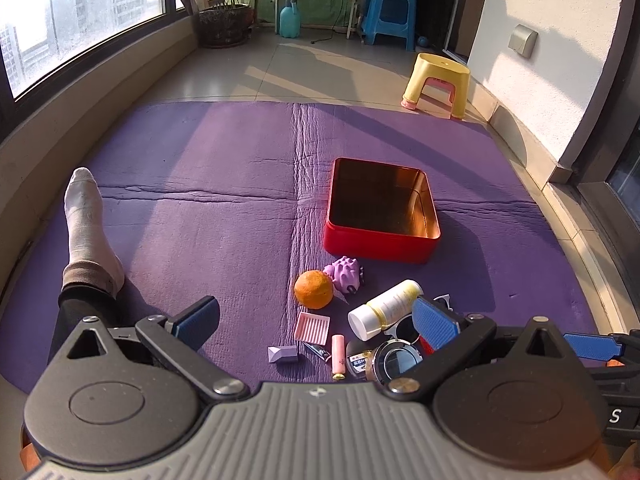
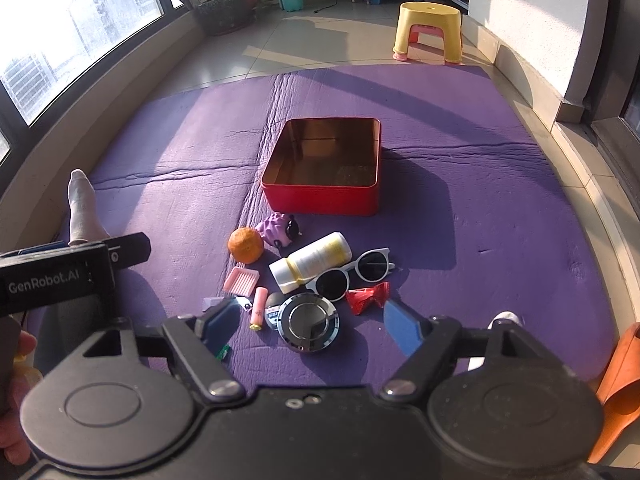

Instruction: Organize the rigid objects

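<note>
An open red tin box (image 1: 380,240) (image 2: 320,196) stands empty on the purple mat (image 1: 200,220) (image 2: 480,220). In front of it lies a pile: an orange (image 1: 313,289) (image 2: 245,244), a purple spiky toy (image 1: 345,276) (image 2: 276,230), a white bottle (image 1: 384,308) (image 2: 310,260), white sunglasses (image 2: 352,274), a round chrome lid (image 2: 308,322) (image 1: 396,360), a pink ridged tray (image 1: 312,326) (image 2: 241,281), a pink tube (image 1: 338,356) (image 2: 258,307), a red wrapper (image 2: 368,297). My left gripper (image 1: 316,326) is open above the near pile. My right gripper (image 2: 310,326) is open over the lid.
A socked foot (image 1: 86,224) (image 2: 80,208) rests on the mat's left side. A yellow stool (image 1: 438,82) (image 2: 430,30) stands past the mat's far right corner. A blue stool (image 1: 390,14), a spray bottle (image 1: 290,18) and a plant pot (image 1: 224,24) stand at the back.
</note>
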### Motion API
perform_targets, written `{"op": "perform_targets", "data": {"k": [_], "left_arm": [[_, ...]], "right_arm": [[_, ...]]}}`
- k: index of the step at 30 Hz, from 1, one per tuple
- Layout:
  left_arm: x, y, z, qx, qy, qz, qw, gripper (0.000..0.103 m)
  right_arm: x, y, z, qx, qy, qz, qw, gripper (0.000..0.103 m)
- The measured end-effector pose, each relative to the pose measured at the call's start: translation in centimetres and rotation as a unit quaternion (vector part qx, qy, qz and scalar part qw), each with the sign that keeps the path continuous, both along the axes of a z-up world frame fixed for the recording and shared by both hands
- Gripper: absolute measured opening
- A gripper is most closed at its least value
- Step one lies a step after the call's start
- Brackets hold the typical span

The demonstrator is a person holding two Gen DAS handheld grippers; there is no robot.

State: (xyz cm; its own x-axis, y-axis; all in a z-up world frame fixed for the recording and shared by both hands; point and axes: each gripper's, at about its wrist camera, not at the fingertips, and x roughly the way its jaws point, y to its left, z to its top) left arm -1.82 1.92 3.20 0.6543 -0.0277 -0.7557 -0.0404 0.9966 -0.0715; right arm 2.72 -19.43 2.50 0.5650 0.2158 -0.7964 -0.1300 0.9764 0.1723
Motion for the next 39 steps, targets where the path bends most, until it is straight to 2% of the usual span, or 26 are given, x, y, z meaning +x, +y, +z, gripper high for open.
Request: {"op": "perform_targets", "data": {"k": [7, 12, 18, 21, 26, 32, 34, 38, 39], "left_arm": [[1.8, 0.0, -3.2, 0.024, 0.004, -0.007, 0.9997, 0.103], [4.2, -0.1, -6.0, 0.029, 0.007, -0.024, 0.9993, 0.103], [7.6, 0.0, -9.2, 0.027, 0.020, -0.031, 0.9989, 0.103], [9.2, 0.1, -10.8, 0.034, 0.028, -0.034, 0.9985, 0.100], [11.1, -0.1, -13.7, 0.040, 0.047, -0.043, 0.9972, 0.096], [13.1, -0.6, -16.4, 0.043, 0.062, -0.058, 0.9955, 0.094], [13.8, -0.5, -17.2, 0.043, 0.071, -0.054, 0.9951, 0.091], [14.8, 0.1, -18.6, 0.030, 0.083, -0.050, 0.9948, 0.088], [15.0, 0.2, -18.8, 0.026, 0.084, -0.049, 0.9949, 0.088]], "right_arm": [[1.5, 1.3, -3.3, -0.031, -0.010, 0.053, 0.998, 0.072], [4.5, 1.5, -6.4, -0.045, -0.001, 0.090, 0.995, 0.067], [7.8, 0.0, -9.8, -0.026, 0.016, 0.101, 0.994, 0.064], [8.0, 0.6, -11.3, -0.018, 0.032, 0.138, 0.990, 0.062], [7.2, 2.7, -13.8, -0.034, 0.053, 0.185, 0.981, 0.061], [7.8, 4.4, -16.2, -0.054, 0.064, 0.210, 0.974, 0.065], [8.0, 4.6, -16.6, -0.054, 0.064, 0.209, 0.974, 0.073], [8.8, 4.5, -17.1, -0.049, 0.067, 0.196, 0.977, 0.078], [9.0, 4.3, -17.3, -0.045, 0.070, 0.193, 0.978, 0.083]]}}
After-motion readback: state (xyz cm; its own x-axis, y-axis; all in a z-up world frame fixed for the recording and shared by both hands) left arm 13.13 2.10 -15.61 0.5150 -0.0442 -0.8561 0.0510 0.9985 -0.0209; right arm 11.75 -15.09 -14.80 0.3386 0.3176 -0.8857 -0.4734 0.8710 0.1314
